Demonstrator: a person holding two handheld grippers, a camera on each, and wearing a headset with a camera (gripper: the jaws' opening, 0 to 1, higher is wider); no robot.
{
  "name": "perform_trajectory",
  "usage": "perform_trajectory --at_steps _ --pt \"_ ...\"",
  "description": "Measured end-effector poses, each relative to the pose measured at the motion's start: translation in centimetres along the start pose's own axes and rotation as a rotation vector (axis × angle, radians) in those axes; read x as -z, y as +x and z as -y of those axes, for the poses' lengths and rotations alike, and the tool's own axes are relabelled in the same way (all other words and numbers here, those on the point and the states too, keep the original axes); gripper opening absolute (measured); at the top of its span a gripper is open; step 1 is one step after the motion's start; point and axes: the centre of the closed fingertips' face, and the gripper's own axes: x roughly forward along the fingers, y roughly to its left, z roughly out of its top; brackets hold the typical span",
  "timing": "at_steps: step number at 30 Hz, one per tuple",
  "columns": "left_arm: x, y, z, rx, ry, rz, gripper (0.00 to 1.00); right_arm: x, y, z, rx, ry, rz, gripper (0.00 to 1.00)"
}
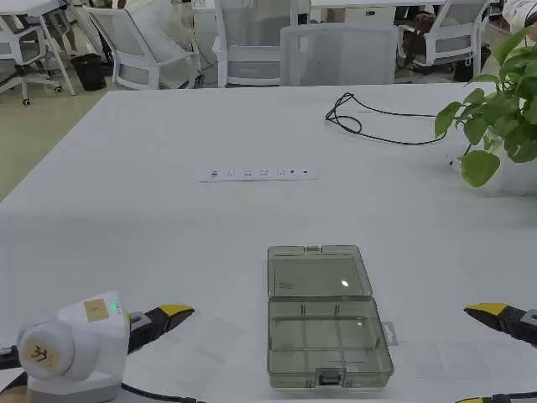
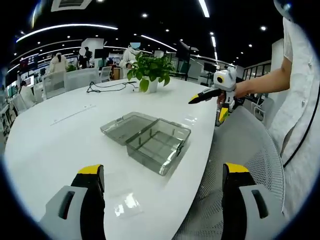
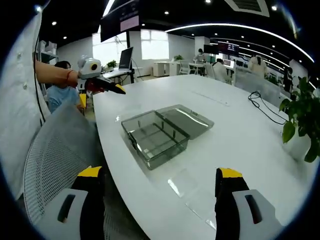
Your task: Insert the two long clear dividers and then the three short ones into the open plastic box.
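Presently, plastic box (image 1: 330, 340): I see smoky translucent walls, rectangular, with the hinged lid lying flat back. It sits on the tabletop (image 1: 168, 235) between both tools.
Tabletop: white, smooth, matte.
Clear dividers (image 2: 127, 203): thin, flat, glossy sheets lying on the tabletop near the box, on either side; I cannot count them.
Left tool (image 2: 162, 172): yellow-tipped black jaws spread wide, holding nothing.
Right tool (image 3: 160, 173): same build, jaws wide apart, empty.
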Motion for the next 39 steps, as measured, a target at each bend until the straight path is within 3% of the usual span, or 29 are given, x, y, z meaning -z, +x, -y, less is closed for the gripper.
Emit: perform_trajectory --at_steps 22,39 --pt "0.2 0.2 0.3 0.013 -0.001 -0.006 1.00 0.1 0.1 -0.2 -0.011 0.004 0.001 0.92" --pt "0.0 0.3 0.4 0.017 -0.003 -0.003 1.00 1.0 0.1 0.7 -0.015 0.000 -0.005 0.92"
